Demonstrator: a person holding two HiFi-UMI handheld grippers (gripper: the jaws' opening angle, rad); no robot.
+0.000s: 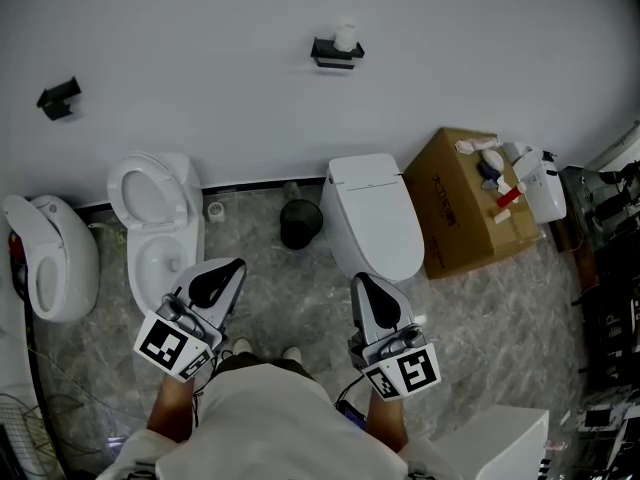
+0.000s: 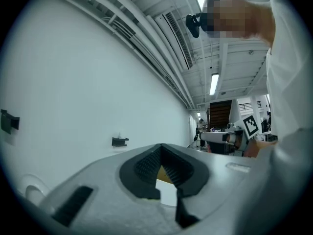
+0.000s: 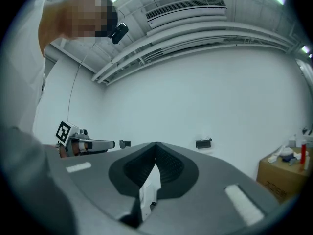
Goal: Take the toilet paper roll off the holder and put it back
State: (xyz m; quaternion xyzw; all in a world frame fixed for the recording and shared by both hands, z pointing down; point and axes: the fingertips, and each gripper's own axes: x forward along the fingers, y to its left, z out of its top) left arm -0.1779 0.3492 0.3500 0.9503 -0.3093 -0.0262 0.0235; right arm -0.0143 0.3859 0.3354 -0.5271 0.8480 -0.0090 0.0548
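Grey-shelled and black-padded, the left claw was clenched. In the left gripper view its ribbed pads met at the tips, with only a narrow wedge of light behind them and nothing gripped. The right claw was clenched the same way, tips pressed together on nothing. Both were held level just in front of the person, one on each side of the body, and pointed toward the wall. Each claw's marker cube sat at the end nearest the body.

Below the left claw's tip stood an open toilet with its lid raised against the wall. Just ahead of the right claw stood a shut toilet. Between the two, at the far edge of the floor, was a black bin. A third toilet lay by the floor's left edge. A box stood just beside the shut toilet toward the far right corner, with a white jug and some small items on top that were too small to tell.

The white roll sat on the black holder, which was fixed to the wall above the gap between the bin and the shut toilet, well apart from both claws. In the right gripper view this holder showed on the wall just right of the claw's tips. A second holder, also black, hung farther left on the same wall, above the third toilet.
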